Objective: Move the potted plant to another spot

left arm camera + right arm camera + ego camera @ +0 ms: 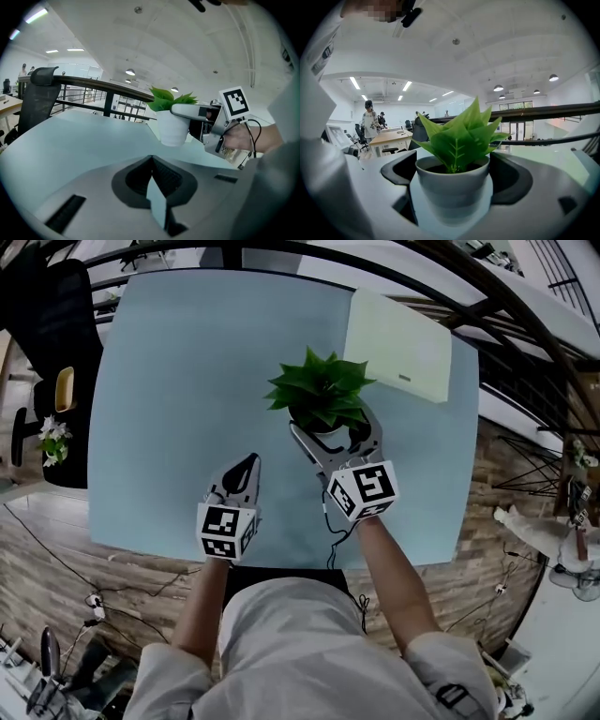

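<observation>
Nearest the person, the left claw [247, 465] hovers low over the pale blue desk [178, 381], its jaws pressed together with nothing between them. At about 2 o'clock from it, the right claw [336, 430] has its jaws spread around the potted plant [322, 390], gripping the pot's sides. The pot [453, 185] is small, round and plain white, holding dark soil and a tuft of bright green pointed leaves [461, 136]. It sits near the desk's middle; whether its base touches the surface cannot be told. A pale green board [398, 345] lies at 1 o'clock from the plant, and a black chair [58, 310] stands at 10 o'clock.
</observation>
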`<state>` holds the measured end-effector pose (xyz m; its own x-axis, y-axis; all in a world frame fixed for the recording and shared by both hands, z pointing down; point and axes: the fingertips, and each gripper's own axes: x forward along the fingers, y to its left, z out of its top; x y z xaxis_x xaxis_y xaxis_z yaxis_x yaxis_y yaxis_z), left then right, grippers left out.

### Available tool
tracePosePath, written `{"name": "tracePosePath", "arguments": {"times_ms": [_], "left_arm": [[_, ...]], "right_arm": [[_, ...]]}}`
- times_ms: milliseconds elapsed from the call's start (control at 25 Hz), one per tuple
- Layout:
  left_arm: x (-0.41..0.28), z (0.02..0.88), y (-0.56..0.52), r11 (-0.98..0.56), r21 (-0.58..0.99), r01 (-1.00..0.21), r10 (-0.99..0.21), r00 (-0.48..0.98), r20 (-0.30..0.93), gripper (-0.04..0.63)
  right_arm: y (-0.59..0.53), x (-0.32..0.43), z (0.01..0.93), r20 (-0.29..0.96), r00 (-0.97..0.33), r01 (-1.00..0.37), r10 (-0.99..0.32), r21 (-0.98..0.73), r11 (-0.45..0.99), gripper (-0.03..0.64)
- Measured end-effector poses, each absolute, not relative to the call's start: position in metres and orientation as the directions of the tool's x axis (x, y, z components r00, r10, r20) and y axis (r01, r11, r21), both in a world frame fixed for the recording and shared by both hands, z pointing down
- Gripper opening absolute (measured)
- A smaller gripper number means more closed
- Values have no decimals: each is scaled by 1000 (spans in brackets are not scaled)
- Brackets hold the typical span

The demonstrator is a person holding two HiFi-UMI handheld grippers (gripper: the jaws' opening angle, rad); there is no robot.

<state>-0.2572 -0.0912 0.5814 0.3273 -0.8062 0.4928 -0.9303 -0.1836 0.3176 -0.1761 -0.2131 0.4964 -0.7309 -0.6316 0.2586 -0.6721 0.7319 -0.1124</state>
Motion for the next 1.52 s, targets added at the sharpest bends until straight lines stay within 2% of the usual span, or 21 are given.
{"name": "tracePosePath", "arguments": {"times_ms": [320, 1000, 1520], "left_arm": [[-256, 590, -90, -133, 332, -934, -820, 292, 492, 12], [-277, 613, -165, -118, 319, -940, -805, 279, 524, 12], [-291, 618, -202, -108, 261, -959, -806, 239, 542, 12]], "right_arm": [[-224, -176, 508, 242, -733, -672, -636, -112, 732, 486], [-302, -199, 544, 251, -696, -710, -672, -106, 696, 486], [-343, -213, 556, 235, -691, -719, -683, -127, 684, 486]]}}
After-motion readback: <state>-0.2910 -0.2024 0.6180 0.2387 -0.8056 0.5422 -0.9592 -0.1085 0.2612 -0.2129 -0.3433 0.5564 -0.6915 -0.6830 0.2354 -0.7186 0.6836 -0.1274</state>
